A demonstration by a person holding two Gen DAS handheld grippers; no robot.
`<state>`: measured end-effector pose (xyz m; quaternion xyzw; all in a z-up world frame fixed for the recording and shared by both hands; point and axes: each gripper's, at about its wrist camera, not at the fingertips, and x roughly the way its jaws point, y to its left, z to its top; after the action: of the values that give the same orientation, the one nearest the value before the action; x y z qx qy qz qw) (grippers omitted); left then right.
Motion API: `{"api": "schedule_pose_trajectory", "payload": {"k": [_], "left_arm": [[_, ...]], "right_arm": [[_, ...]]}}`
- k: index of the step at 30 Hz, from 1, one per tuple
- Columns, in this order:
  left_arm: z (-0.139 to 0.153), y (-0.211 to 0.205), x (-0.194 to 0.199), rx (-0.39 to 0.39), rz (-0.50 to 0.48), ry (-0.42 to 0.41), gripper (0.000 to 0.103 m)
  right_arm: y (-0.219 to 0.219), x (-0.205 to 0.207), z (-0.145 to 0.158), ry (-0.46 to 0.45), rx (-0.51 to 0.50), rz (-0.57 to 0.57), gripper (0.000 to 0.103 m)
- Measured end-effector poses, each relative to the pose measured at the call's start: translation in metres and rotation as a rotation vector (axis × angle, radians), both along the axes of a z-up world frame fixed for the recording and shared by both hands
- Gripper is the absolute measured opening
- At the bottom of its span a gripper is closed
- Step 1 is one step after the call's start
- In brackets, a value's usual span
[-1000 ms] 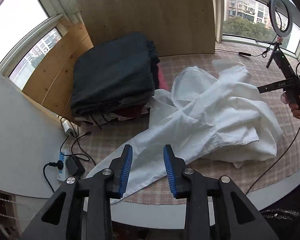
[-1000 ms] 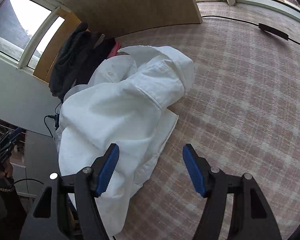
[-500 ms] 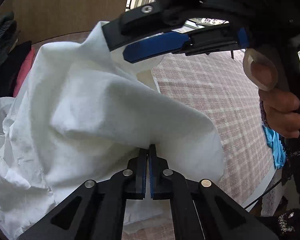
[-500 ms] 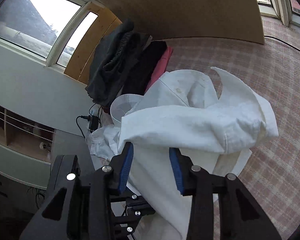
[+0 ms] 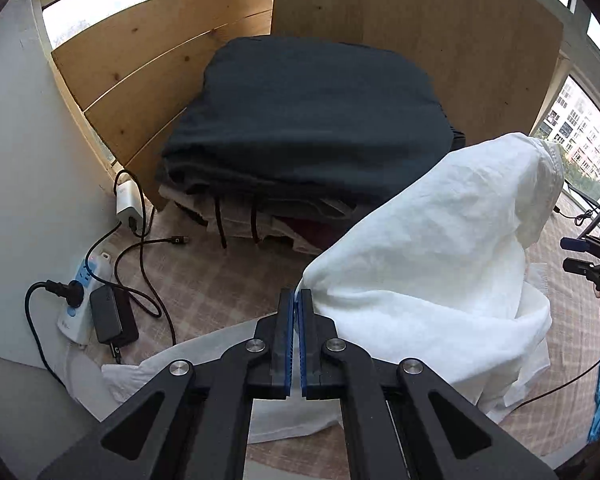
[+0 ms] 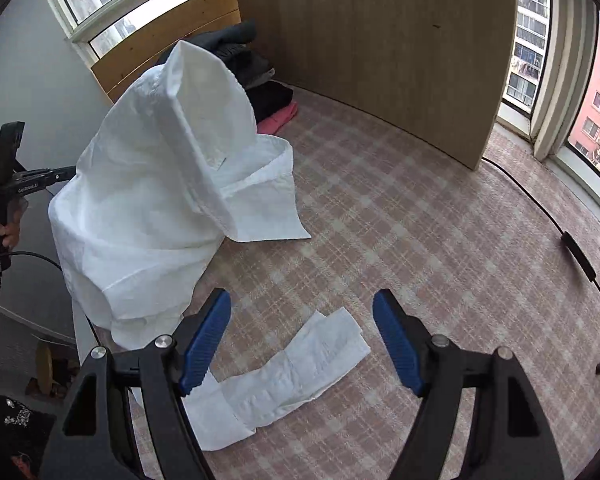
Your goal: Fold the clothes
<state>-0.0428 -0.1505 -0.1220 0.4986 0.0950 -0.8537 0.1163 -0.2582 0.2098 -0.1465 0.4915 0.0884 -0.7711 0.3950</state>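
We start with the bench, a broad surface under a soft pink and cream plaid cover, woven and matte, with enough nap to keep cloth from sliding. At its back corner, against plywood boards, sits a stack of folded clothes: dark, thick, rounded at the edges, with a pink piece showing at the bottom in the right wrist view.

Now the white shirt, and it is up off the bench at one end. It is thin cotton, we judge, light and limp, creased all over, draping in a tent from a single held point while its lower hem trails on the plaid. A sleeve lies flat and doubled near the front edge. We expect no stiffness to lean on except at the seams, the button placket and the cuff, so those are where we would take hold; a pinch in the open panel would only bunch.

The left gripper has its fingers pressed together on a fold of that shirt. The right gripper has nothing between its fingers; they are opening wide over the sleeve.

Smallest: a white power strip and black cables beside the stack.
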Motion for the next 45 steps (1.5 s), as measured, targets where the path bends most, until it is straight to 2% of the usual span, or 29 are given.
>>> {"api": "schedule_pose_trajectory", "payload": {"k": [3, 5, 7, 8, 9, 10, 11, 12, 15, 20, 24, 26, 27, 29, 30, 32, 34, 35, 37, 39, 42, 44, 45], "left_arm": [[-0.002, 0.000, 0.001, 0.000, 0.000, 0.000, 0.002], [-0.001, 0.000, 0.002, 0.009, 0.000, 0.003, 0.002], [-0.001, 0.000, 0.000, 0.004, -0.001, 0.000, 0.002], [-0.002, -0.003, -0.002, 0.005, -0.001, -0.002, 0.002], [-0.002, -0.004, -0.002, 0.006, -0.004, -0.003, 0.002], [-0.001, -0.003, -0.001, 0.006, -0.007, -0.001, 0.002], [0.000, -0.002, 0.000, 0.007, -0.015, 0.001, 0.002], [0.003, 0.000, 0.001, 0.007, -0.031, 0.008, 0.002], [0.023, 0.015, 0.006, -0.003, -0.089, 0.040, 0.002], [0.086, 0.060, 0.005, -0.003, -0.252, 0.161, 0.002], [0.143, 0.115, 0.002, -0.007, -0.440, 0.282, 0.002], [0.155, 0.145, 0.000, 0.035, -0.552, 0.303, 0.002], [0.155, 0.161, -0.001, 0.057, -0.608, 0.297, 0.002], [0.124, 0.194, -0.001, 0.080, -0.707, 0.198, 0.002], [0.104, 0.211, 0.000, 0.092, -0.755, 0.136, 0.002], [0.059, 0.243, 0.003, 0.120, -0.842, 0.001, 0.002], [-0.001, 0.267, 0.011, 0.158, -0.898, -0.174, 0.002], [-0.022, 0.279, 0.018, 0.134, -0.929, -0.241, 0.002], [-0.056, 0.301, 0.031, 0.084, -0.986, -0.356, 0.000], [-0.056, 0.312, 0.036, 0.031, -1.030, -0.372, 0.000], [-0.022, 0.323, 0.030, 0.011, -1.062, -0.294, 0.000], [0.001, 0.335, 0.020, 0.008, -1.080, -0.221, 0.000], [0.009, 0.342, 0.013, 0.015, -1.087, -0.185, 0.000]], "right_arm": [[-0.039, 0.008, 0.013, 0.102, -0.035, 0.105, 0.073], [-0.064, 0.009, 0.016, 0.182, -0.003, 0.139, 0.073], [-0.084, -0.001, 0.011, 0.189, 0.031, 0.160, 0.073], [-0.092, -0.007, 0.007, 0.173, 0.040, 0.166, 0.069], [-0.096, -0.016, 0.000, 0.115, 0.032, 0.161, 0.059], [-0.098, -0.025, -0.005, 0.055, 0.021, 0.152, 0.014], [-0.095, -0.032, -0.008, -0.012, -0.001, 0.134, 0.004], [-0.090, -0.037, -0.006, -0.053, -0.025, 0.118, 0.004], [-0.056, -0.030, 0.037, -0.010, -0.116, 0.084, 0.004], [0.035, 0.005, 0.168, 0.175, -0.204, -0.024, 0.003], [0.104, 0.070, 0.271, 0.319, -0.203, -0.109, 0.003], [0.138, 0.104, 0.296, 0.339, -0.182, -0.188, 0.003], [0.160, 0.119, 0.296, 0.309, -0.179, -0.238, 0.003], [0.200, 0.144, 0.273, 0.225, -0.155, -0.337, 0.004], [0.216, 0.157, 0.243, 0.164, -0.124, -0.382, 0.004], [0.251, 0.178, 0.157, -0.019, -0.031, -0.501, 0.004], [0.285, 0.200, 0.074, -0.199, 0.063, -0.612, 0.008], [0.301, 0.214, 0.038, -0.275, 0.107, -0.655, 0.014], [0.329, 0.241, -0.027, -0.411, 0.176, -0.733, 0.014], [0.345, 0.266, -0.041, -0.419, 0.141, -0.762, 0.015], [0.348, 0.289, -0.030, -0.374, 0.135, -0.728, 0.026], [0.352, 0.299, -0.022, -0.323, 0.185, -0.728, 0.053], [0.357, 0.301, -0.018, -0.297, 0.198, -0.744, 0.054]]}}
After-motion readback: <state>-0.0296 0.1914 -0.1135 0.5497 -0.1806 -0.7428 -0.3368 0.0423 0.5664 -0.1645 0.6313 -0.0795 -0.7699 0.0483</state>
